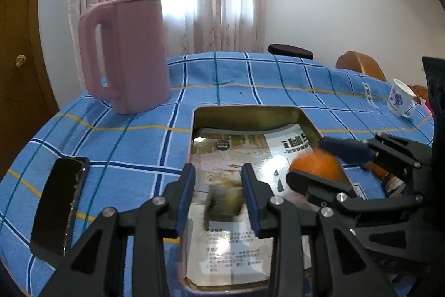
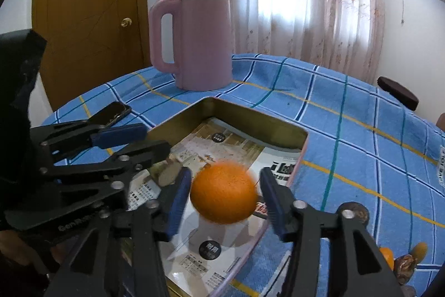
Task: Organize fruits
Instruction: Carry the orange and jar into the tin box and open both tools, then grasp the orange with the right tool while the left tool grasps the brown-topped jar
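A shallow metal tin (image 1: 306, 118) (image 2: 303, 138) lined with a printed sheet lies on the blue checked tablecloth. My right gripper (image 2: 225, 192) is open over the tin; a blurred orange (image 2: 224, 192) sits between its fingers with small gaps on both sides. The orange also shows in the left wrist view (image 1: 315, 166). My left gripper (image 1: 218, 198) is open over the tin's near end, with a blurred brownish-green fruit (image 1: 224, 201) between its fingers, not gripped. More fruit, another orange (image 2: 386, 255) and brown pieces (image 2: 354, 212), lies on the cloth right of the tin.
A tall pink jug (image 1: 125, 52) (image 2: 194, 41) stands behind the tin. A black phone (image 1: 59, 205) (image 2: 109, 113) lies at the left. A white printed mug (image 1: 399, 98) stands at the far right. A dark round lid (image 1: 290, 50) sits at the table's back edge.
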### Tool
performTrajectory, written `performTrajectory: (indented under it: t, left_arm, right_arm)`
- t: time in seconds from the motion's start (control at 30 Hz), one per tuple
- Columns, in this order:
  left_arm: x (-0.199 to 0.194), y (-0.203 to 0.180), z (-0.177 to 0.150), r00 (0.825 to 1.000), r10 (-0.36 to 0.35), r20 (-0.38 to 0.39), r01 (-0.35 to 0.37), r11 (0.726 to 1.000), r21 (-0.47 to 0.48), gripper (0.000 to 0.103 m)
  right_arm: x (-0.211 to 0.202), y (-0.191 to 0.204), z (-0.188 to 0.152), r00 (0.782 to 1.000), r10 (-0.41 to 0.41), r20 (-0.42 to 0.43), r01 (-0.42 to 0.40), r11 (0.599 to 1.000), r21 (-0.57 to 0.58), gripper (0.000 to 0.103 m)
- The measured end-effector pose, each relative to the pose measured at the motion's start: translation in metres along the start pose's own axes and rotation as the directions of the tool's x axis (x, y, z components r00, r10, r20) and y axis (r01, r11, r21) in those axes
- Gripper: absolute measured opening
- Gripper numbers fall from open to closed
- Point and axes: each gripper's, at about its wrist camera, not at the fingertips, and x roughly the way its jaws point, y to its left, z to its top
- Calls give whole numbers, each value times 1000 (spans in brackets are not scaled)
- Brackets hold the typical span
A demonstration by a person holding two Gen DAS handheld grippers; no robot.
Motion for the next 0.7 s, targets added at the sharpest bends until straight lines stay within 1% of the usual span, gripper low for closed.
performTrajectory:
  t: [0.03,0.1,0.17,0.2,0.27,0.33,0.4,0.47,0.5,0.57,0.6,0.67,0.7]
  left_arm:
    - [-4,2,-1,1000,0,5,0,1000,-10,45]
    - [-11,3,-2,1000,3,28,-2,1000,-25,69]
    - [-22,1,-4,998,-13,57,15,999,-33,81]
    - [-26,-2,-4,997,-21,70,23,999,-34,85]
    - [-35,-11,-5,995,-43,95,47,998,-32,89]
    - [-44,-30,-6,989,-97,113,100,995,-13,91]
    - [-48,-50,-8,983,-146,112,145,989,13,94]
    - [-48,-74,-11,977,-194,92,190,981,46,94]
    - [-46,-85,-12,974,-213,81,208,976,63,94]
    - [-43,-110,-15,966,-253,50,247,963,108,94]
    - [-41,-120,-16,963,-267,36,261,958,120,94]
    - [-35,-137,-18,959,-284,8,280,949,143,94]
    - [-32,-147,-19,956,-293,-11,291,944,153,94]
  right_arm:
    - [-3,-1,-1,1000,-12,8,12,1000,5,65]
    - [-13,-3,-4,1000,-2,24,1,1000,21,65]
    - [-30,-5,-10,999,-18,42,17,1000,18,65]
    - [-37,-6,-13,998,-30,49,30,999,14,65]
    - [-59,-13,-26,997,-62,56,61,998,13,65]
    - [-84,-25,-43,992,-108,62,107,994,20,65]
    - [-110,-42,-63,983,-174,63,171,984,48,65]
    - [-129,-61,-80,973,-227,53,221,970,98,65]
    - [-140,-75,-91,964,-264,41,257,956,140,65]
    - [-153,-94,-107,949,-315,8,308,932,191,65]
    - [-161,-107,-117,938,-347,-10,341,914,220,65]
    - [-166,-123,-127,928,-372,-38,368,893,258,65]
    - [-166,-130,-131,927,-370,-55,371,888,273,65]
